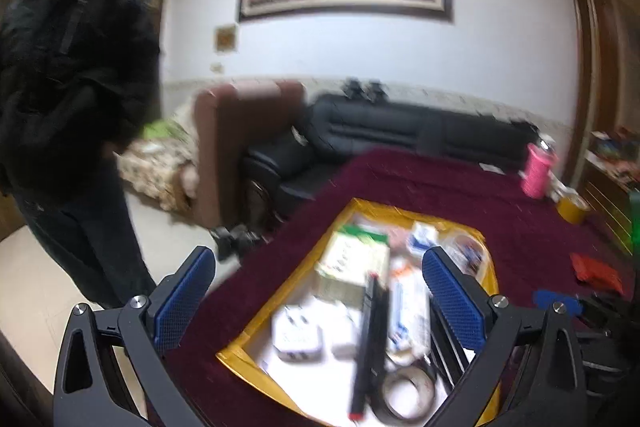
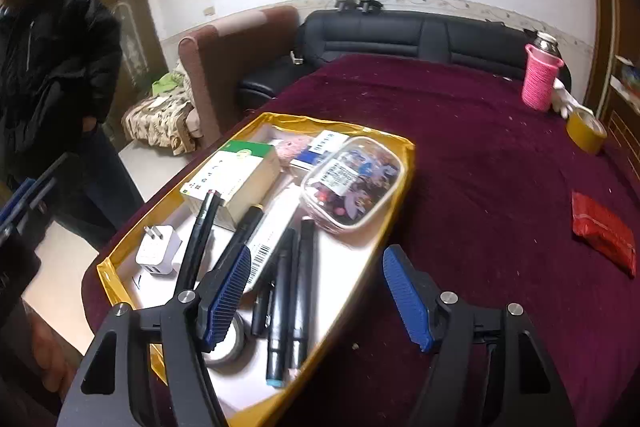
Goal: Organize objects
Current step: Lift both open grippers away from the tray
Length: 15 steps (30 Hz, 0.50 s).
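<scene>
A gold-rimmed box (image 1: 276, 291) (image 2: 320, 125) sits on the maroon cloth near the table's left edge. In it lie a green-and-white carton (image 1: 352, 259) (image 2: 236, 175), a white plug adapter (image 1: 296, 337) (image 2: 158, 251), several black markers (image 1: 370, 339) (image 2: 280, 307), a tape roll (image 1: 404, 395) (image 2: 230, 347) and a clear patterned pouch (image 2: 352, 183). My left gripper (image 1: 318, 267) hovers over the box, jaws wide, holding nothing. My right gripper (image 2: 319, 255) is open above the box's right rim and also holds nothing.
A red packet (image 2: 604, 231), a yellow tape roll (image 2: 586, 131) and a pink-sleeved bottle (image 2: 540, 83) lie on the cloth to the right. A person in a dark jacket (image 1: 72, 107) stands left of the table. A black sofa (image 2: 400, 35) and brown armchair (image 2: 232, 59) stand behind.
</scene>
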### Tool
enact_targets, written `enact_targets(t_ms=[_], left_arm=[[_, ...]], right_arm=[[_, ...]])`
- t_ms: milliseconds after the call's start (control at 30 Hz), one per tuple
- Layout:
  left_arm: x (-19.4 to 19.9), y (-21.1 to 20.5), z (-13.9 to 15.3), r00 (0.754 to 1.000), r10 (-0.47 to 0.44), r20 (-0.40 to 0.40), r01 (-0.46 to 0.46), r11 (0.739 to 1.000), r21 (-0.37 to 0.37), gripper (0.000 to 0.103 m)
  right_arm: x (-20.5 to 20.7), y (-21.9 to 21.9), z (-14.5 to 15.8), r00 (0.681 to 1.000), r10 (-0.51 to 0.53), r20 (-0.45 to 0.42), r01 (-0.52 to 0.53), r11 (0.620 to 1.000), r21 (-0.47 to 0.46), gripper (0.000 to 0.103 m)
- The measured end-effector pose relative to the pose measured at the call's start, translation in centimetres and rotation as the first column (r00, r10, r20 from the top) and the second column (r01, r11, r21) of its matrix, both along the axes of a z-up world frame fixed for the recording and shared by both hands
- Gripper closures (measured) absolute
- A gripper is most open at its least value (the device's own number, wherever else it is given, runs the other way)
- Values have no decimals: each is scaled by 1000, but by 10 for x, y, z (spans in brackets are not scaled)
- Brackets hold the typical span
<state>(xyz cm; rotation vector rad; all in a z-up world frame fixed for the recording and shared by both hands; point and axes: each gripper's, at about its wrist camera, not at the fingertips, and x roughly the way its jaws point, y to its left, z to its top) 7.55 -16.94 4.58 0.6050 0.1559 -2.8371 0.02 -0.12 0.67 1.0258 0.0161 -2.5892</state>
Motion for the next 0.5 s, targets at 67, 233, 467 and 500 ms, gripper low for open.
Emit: enact_targets(t_ms=[67,233,467,500], left_arm=[[-2,5,-2,999,7,33,-7,1000,5,0],[8,15,-1,998,40,52,-40,999,2,0],[15,22,1,989,114,94,-111,993,-34,0],[15,23,1,987,130,98,-126,991,-50,0]], right_arm=[[6,3,1,1000,-5,-13,5,1000,11,28],[21,2,4,998,20,-57,-17,998,62,22],[37,2,6,992,35,-118,-22,993,113,16],[38,2,5,992,38,-122,-24,993,116,15]])
